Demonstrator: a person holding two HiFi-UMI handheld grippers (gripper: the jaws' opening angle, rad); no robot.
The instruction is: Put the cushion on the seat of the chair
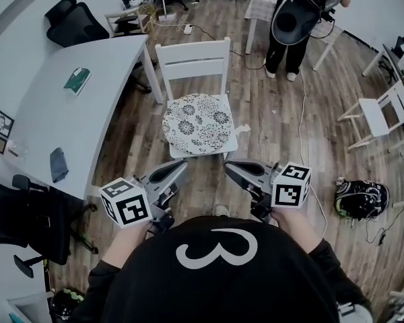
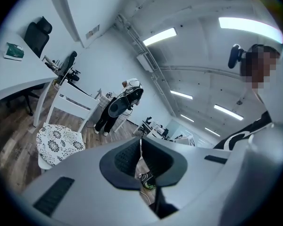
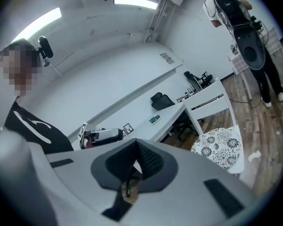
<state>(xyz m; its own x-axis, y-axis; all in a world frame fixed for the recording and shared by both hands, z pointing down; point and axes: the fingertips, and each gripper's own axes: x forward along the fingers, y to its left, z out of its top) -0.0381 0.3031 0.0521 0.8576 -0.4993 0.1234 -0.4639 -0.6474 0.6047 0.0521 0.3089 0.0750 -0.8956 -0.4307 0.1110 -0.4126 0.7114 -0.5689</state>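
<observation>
A round cushion [image 1: 197,123] with a black-and-white flower print lies flat on the seat of a white wooden chair [image 1: 193,58]. The same cushion [image 2: 60,141] shows in the left gripper view and, low at the right, the cushion [image 3: 220,147] shows in the right gripper view. My left gripper [image 1: 182,166] is shut and empty, held in front of the chair, apart from the cushion. My right gripper [image 1: 229,167] is likewise shut with nothing between its jaws. Both are close to my body, jaws pointing toward the chair.
A long white table [image 1: 67,113] stands left of the chair with a green booklet [image 1: 77,80] on it. Another person [image 1: 299,19] stands beyond the chair. A second white chair [image 1: 380,116] is at the right, a helmet-like bag [image 1: 361,199] on the wooden floor.
</observation>
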